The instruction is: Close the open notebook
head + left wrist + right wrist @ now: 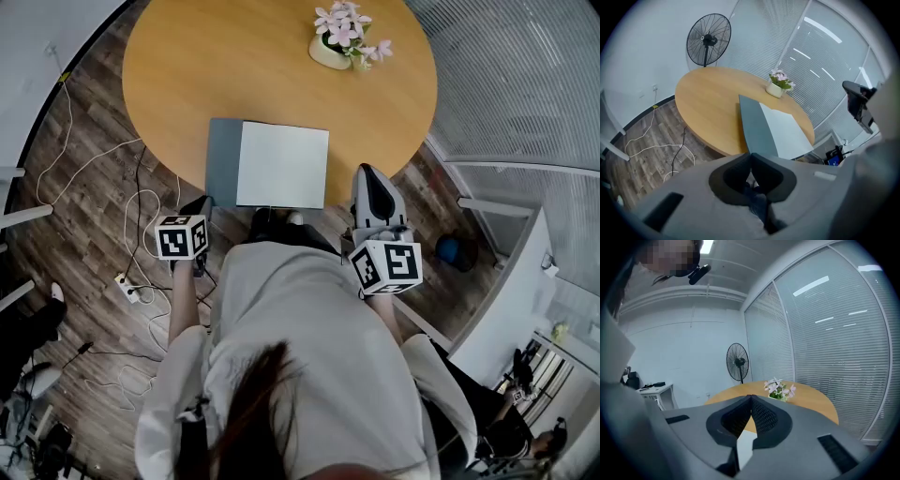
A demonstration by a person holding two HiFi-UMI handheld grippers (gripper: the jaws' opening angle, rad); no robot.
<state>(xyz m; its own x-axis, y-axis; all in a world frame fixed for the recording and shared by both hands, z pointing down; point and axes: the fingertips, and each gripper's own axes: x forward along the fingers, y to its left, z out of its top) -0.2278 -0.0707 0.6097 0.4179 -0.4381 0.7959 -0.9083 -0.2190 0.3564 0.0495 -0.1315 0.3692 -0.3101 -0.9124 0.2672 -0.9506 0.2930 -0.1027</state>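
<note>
The open notebook lies at the near edge of the round wooden table (187, 75). It shows a white page (281, 164) and a narrow grey cover (223, 159) on the left. My left gripper (202, 204) is at the cover's near left corner. In the left gripper view the grey cover (757, 126) runs straight into the point where the jaws meet, and the gripper (751, 153) is shut on that corner. My right gripper (367, 172) hovers off the notebook's right side, near the table edge. Its jaws (751, 397) are shut with nothing between them.
A pot of pink flowers (339, 37) stands at the far side of the table. White cables (141, 206) and a power strip (129, 286) lie on the wood floor to the left. A standing fan (708, 40) is beyond the table. Window blinds run along the right.
</note>
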